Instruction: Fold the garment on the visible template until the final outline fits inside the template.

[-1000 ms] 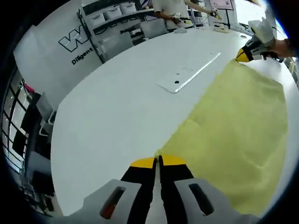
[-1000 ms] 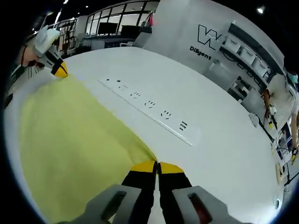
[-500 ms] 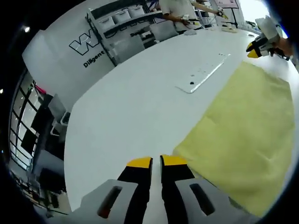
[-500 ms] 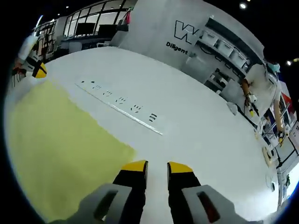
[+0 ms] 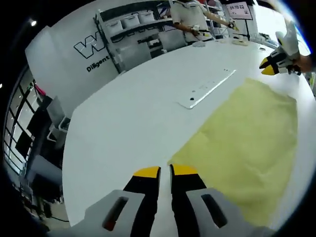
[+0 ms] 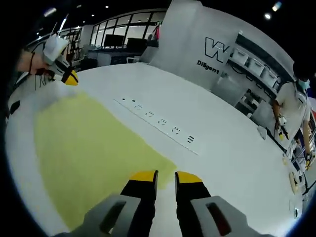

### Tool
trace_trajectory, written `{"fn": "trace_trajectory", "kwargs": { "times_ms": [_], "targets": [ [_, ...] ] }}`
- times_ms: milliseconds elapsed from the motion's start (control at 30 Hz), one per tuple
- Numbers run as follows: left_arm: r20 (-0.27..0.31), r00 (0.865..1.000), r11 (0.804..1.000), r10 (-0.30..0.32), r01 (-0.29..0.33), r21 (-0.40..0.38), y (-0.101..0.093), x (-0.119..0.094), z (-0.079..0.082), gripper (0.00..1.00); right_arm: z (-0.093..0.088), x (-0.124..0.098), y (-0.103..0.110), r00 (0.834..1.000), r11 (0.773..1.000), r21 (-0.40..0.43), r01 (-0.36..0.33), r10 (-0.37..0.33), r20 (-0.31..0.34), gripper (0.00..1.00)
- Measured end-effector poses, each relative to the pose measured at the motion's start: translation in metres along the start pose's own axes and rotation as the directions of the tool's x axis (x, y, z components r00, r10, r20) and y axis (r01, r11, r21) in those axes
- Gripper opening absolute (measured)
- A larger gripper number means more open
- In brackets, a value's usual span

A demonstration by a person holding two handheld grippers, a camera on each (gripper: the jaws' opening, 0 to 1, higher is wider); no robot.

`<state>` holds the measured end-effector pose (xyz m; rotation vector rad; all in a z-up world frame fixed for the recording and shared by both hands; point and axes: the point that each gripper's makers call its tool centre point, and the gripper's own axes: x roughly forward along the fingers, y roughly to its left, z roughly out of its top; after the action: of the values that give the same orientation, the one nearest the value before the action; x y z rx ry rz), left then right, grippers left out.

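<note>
A: What has changed on the white table (image 5: 123,123)?
B: The yellow garment (image 5: 247,148) lies flat at right. Both corners are released; the left gripper (image 5: 165,171) and right gripper (image 6: 165,174) are now parted, empty, so another fold likely follows.

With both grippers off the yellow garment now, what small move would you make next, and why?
Probably lower the left gripper onto the near corner of the yellow garment and pinch it. Both its jaws and the right gripper's stand apart, empty, and the cloth lies flat on the white table, so another fold needs a fresh grip.
</note>
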<state>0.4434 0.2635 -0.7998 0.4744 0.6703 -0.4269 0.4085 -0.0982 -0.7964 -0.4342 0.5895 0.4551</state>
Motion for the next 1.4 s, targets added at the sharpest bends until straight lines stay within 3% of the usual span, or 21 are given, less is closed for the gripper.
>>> {"fn": "trace_trajectory", "kwargs": {
  "times_ms": [167,433,567,733,1000,1400],
  "targets": [
    [0.018,0.999,1.0,-0.028,0.028,0.005,-0.012,-0.01,0.0,0.1,0.001,-0.01,0.012,1.0,1.0,0.002,-0.026,0.026,0.017,0.09],
    [0.025,0.997,0.996,-0.07,0.071,-0.045,-0.026,-0.026,-0.015,0.1,-0.002,-0.026,0.02,0.998,0.998,0.055,-0.042,0.04,0.04,0.1],
    [0.036,0.996,0.996,-0.081,0.082,-0.037,-0.032,-0.035,-0.02,0.1,-0.007,-0.033,0.023,0.998,0.997,0.059,-0.047,0.044,0.042,0.1],
    [0.061,0.994,0.992,-0.095,0.099,-0.081,-0.041,-0.047,-0.024,0.11,-0.017,-0.039,0.028,0.997,0.995,0.079,-0.063,0.059,0.046,0.11],
    [0.07,0.991,0.982,-0.118,0.127,-0.139,-0.064,-0.071,-0.045,0.12,-0.035,-0.05,0.031,0.997,0.989,0.133,-0.06,0.054,0.051,0.11],
    [0.108,0.986,0.96,-0.126,0.148,-0.237,-0.077,-0.088,-0.062,0.13,-0.053,-0.068,0.047,0.996,0.981,0.182,-0.072,0.062,0.059,0.12]
  ]
}}
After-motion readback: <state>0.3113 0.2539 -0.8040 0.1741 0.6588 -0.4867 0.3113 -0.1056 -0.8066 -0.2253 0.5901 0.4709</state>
